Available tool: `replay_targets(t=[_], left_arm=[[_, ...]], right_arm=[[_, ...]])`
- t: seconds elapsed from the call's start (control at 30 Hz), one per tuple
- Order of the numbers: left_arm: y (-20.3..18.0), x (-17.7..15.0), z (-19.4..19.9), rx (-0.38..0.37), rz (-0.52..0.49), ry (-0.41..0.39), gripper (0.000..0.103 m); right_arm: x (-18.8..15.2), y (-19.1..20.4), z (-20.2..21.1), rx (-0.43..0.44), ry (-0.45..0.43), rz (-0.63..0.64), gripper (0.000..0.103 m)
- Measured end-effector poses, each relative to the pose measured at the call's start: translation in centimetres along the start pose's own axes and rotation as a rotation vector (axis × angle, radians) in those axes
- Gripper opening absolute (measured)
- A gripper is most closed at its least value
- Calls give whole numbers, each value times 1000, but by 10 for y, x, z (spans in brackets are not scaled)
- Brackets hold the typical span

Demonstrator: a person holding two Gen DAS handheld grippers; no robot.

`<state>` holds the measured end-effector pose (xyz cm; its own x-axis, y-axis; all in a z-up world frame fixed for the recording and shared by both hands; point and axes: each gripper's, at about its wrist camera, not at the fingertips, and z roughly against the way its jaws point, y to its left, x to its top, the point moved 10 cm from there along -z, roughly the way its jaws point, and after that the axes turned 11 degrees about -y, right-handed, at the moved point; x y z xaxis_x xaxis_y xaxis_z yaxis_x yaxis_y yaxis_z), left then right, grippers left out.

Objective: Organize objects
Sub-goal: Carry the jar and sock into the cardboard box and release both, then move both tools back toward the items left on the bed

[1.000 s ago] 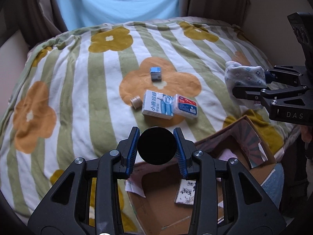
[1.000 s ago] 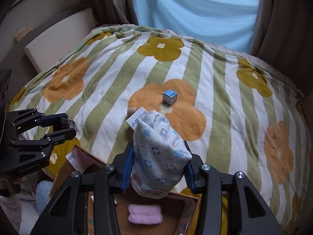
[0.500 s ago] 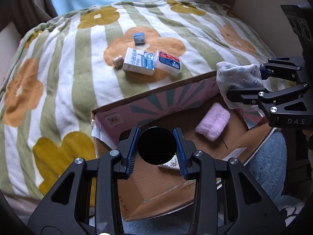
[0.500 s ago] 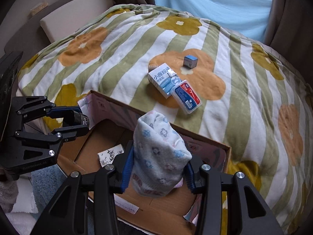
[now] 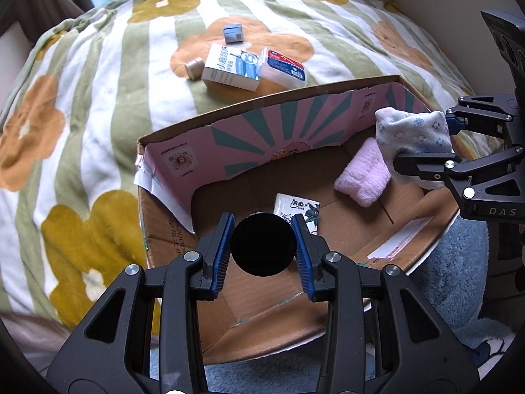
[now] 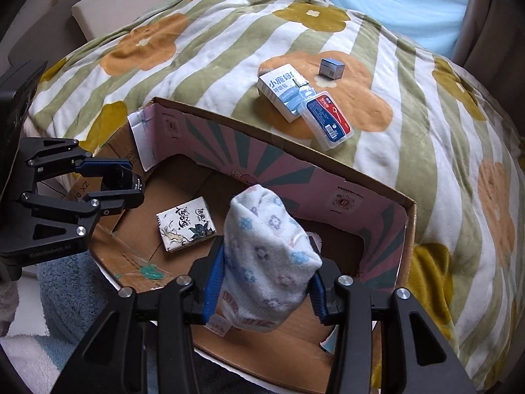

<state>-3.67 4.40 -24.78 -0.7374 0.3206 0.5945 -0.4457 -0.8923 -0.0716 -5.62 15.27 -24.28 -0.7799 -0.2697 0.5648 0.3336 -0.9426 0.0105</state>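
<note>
My left gripper [image 5: 262, 244] is shut on a round black object [image 5: 263, 245] and holds it above the open cardboard box [image 5: 229, 138]; it also shows in the right wrist view [image 6: 111, 180]. My right gripper [image 6: 262, 272] is shut on a white flowered sock [image 6: 267, 259], held over the box's right side; the sock also shows in the left wrist view [image 5: 413, 134]. Inside the box lie a pink folded cloth [image 5: 364, 177] and a tissue pack [image 6: 185, 223].
On the flowered striped blanket [image 5: 98, 98] behind the box lie a white-blue carton [image 5: 229, 70], a clear case with a red-blue label [image 5: 283, 65], a small grey-blue cube [image 5: 233, 33] and a small tan cylinder [image 5: 193, 67]. A blue fluffy rug [image 5: 459, 262] lies under the box.
Both grippers have moved back from the blanket and down over the box, each still holding its object. The box interior now fills the views.
</note>
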Motion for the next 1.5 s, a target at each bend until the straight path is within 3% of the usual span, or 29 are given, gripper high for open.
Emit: replay_targets(t=[0.3, 0.47, 0.53, 0.57, 0.6, 0.63, 0.67, 1.5], left_arm=[[5, 8, 2, 36, -21, -4, 33], [7, 7, -1, 20, 6, 9, 33], [10, 5, -5, 31, 22, 34, 35], [11, 4, -5, 38, 24, 39, 42], [12, 3, -6, 43, 22, 41, 71], [13, 2, -6, 49, 18, 43, 95], [13, 2, -5, 52, 12, 37, 102], [10, 10, -4, 30, -7, 13, 103]], right_arm=[[10, 2, 3, 12, -6, -4, 42], [14, 7, 0, 34, 5, -15, 42], [17, 9, -3, 58, 1, -42, 52], [17, 9, -5, 67, 1, -55, 58], [17, 10, -6, 72, 6, -66, 71], [18, 10, -7, 75, 3, -76, 77], [19, 9, -7, 76, -6, -84, 77], [17, -5, -7, 66, -15, -60, 77]])
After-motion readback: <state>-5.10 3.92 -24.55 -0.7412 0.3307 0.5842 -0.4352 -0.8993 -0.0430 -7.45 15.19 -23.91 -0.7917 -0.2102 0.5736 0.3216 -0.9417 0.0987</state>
